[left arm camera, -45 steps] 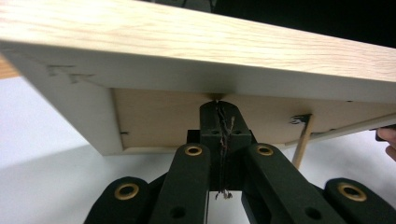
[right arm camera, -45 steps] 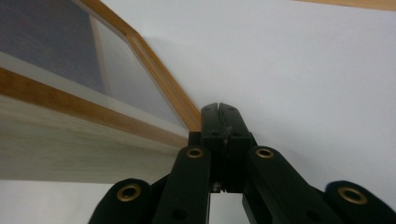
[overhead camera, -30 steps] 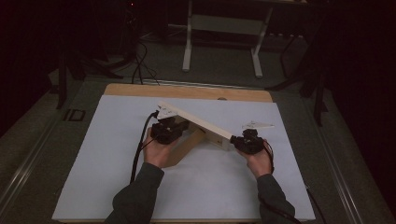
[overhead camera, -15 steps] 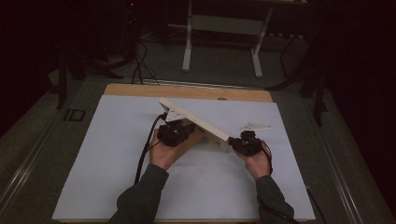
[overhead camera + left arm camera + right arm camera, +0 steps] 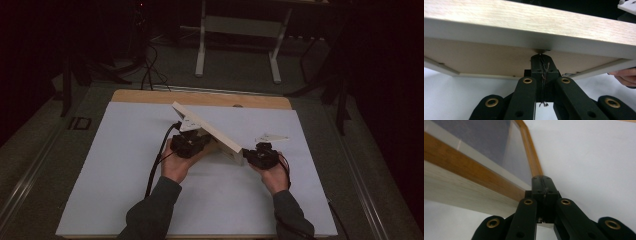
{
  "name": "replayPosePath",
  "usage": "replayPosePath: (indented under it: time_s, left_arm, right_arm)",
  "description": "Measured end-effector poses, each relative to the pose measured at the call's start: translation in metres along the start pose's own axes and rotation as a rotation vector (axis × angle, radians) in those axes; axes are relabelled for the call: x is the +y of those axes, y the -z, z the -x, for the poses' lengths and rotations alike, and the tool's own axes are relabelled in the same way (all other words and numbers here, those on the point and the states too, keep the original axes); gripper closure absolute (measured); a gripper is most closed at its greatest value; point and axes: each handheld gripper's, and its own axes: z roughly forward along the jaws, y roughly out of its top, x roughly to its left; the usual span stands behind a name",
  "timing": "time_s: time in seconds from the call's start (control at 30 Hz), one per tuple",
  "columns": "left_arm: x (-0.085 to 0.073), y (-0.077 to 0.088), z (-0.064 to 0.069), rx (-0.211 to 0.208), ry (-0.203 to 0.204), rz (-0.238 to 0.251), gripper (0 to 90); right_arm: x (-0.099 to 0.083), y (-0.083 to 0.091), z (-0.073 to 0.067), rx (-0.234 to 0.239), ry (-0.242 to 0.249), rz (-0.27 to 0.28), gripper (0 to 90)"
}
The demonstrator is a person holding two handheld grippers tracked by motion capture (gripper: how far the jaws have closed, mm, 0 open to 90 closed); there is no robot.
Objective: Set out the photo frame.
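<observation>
A light wooden picture frame (image 5: 210, 129) stands tilted on the white table cover (image 5: 115, 170), its far left end raised. My left gripper (image 5: 192, 144) sits under it. In the left gripper view the black jaws are shut, their tip (image 5: 541, 60) touching the underside of the frame's rim (image 5: 529, 37) above the brown back panel. My right gripper (image 5: 254, 156) is at the frame's low near-right end. In the right gripper view its jaws are shut, tip (image 5: 544, 182) against the corner of the frame (image 5: 474, 180) by the glass.
A wooden table edge (image 5: 200, 98) runs along the far side of the cover. Beyond it on the dark floor are a white stand (image 5: 240, 30) and cables (image 5: 149, 65). The other hand's fingers (image 5: 624, 76) show in the left gripper view.
The left hand has edged slightly to the right under the frame. The frame stays tilted and the right hand has hardly moved.
</observation>
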Motion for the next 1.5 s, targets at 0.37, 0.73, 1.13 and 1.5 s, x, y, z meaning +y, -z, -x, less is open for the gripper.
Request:
replayPosePath:
  time_s: [0.37,0.73,1.13,1.5]
  left_arm:
    - [-0.001,-0.005,-0.001,0.004,-0.001,-0.017,90.0]
    - [-0.002,-0.009,-0.003,0.007,-0.002,-0.019,90.0]
    - [-0.002,-0.011,-0.010,-0.017,-0.013,-0.012,90.0]
    - [-0.001,-0.011,-0.014,-0.027,-0.044,-0.019,90.0]
  right_arm:
    - [-0.004,0.001,-0.007,0.023,0.017,0.001,89.9]
    - [-0.007,0.005,-0.014,0.048,0.038,0.001,90.0]
    - [-0.009,0.004,-0.026,0.082,0.080,-0.010,90.0]
    - [-0.009,0.001,-0.036,0.103,0.108,-0.016,90.0]
